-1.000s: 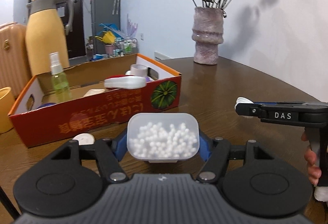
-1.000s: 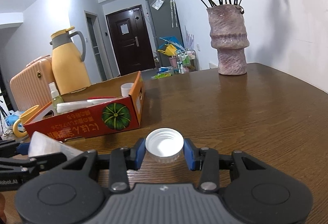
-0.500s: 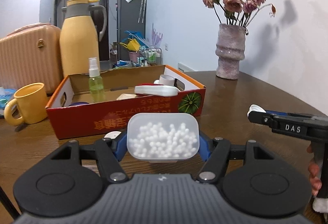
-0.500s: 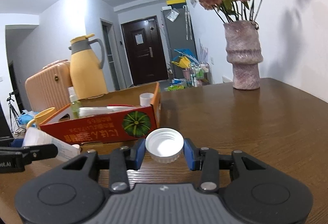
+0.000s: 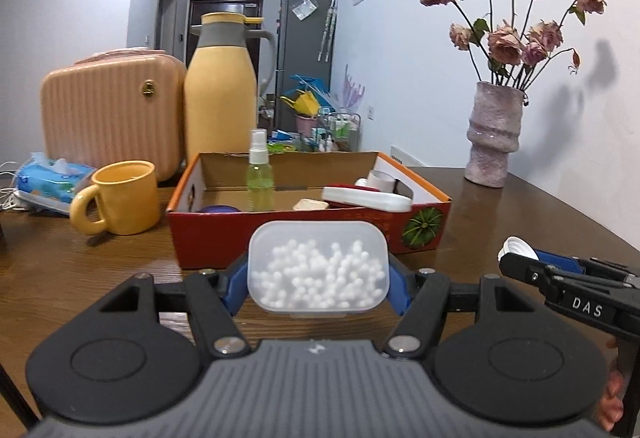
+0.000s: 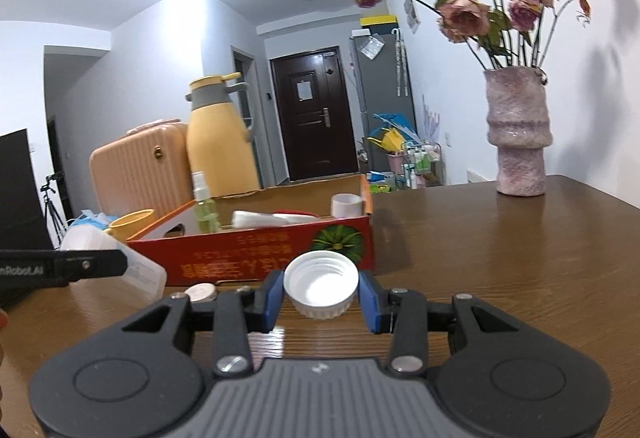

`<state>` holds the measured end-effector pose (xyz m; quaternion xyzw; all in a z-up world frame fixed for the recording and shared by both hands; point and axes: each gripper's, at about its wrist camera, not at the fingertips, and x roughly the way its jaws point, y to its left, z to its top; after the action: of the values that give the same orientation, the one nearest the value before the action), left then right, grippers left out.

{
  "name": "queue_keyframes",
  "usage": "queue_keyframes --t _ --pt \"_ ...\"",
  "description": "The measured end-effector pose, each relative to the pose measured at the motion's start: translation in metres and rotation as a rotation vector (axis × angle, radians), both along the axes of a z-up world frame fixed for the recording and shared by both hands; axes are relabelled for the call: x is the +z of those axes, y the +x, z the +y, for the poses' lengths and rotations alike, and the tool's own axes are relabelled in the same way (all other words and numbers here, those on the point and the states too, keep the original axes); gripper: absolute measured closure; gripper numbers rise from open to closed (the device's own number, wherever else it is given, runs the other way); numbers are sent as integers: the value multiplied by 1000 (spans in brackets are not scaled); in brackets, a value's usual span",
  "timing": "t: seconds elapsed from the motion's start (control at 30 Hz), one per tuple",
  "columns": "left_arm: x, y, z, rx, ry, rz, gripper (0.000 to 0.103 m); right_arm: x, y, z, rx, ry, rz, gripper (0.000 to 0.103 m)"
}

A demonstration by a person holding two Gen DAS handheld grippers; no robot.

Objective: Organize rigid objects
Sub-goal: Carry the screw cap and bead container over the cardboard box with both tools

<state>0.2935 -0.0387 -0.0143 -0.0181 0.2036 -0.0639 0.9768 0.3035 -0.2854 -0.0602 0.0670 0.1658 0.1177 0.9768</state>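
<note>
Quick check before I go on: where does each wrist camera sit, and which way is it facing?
Left wrist: behind the left gripper, looking along its fingers past the held tub to the box; the right gripper and fingertips show at right.
Right wrist: behind the right gripper, looking past the held cap to the box; the left gripper enters at left.
Shared: box, jug, case, mug, vase.

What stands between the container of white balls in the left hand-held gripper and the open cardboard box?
Nothing visible. The container of white balls is held just before the cardboard box, whose low front wall is the only thing to clear.
</note>
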Motion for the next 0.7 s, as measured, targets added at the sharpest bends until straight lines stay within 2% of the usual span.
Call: queue_keyframes --t 0.43,0.7 --pt "5 -17 16 33 2 -42 36 7 -13 26 7 -9 -40 64" --pt "14 -14 20 49 -15 -58 36 17 -6 33 9 -20 -50 64"
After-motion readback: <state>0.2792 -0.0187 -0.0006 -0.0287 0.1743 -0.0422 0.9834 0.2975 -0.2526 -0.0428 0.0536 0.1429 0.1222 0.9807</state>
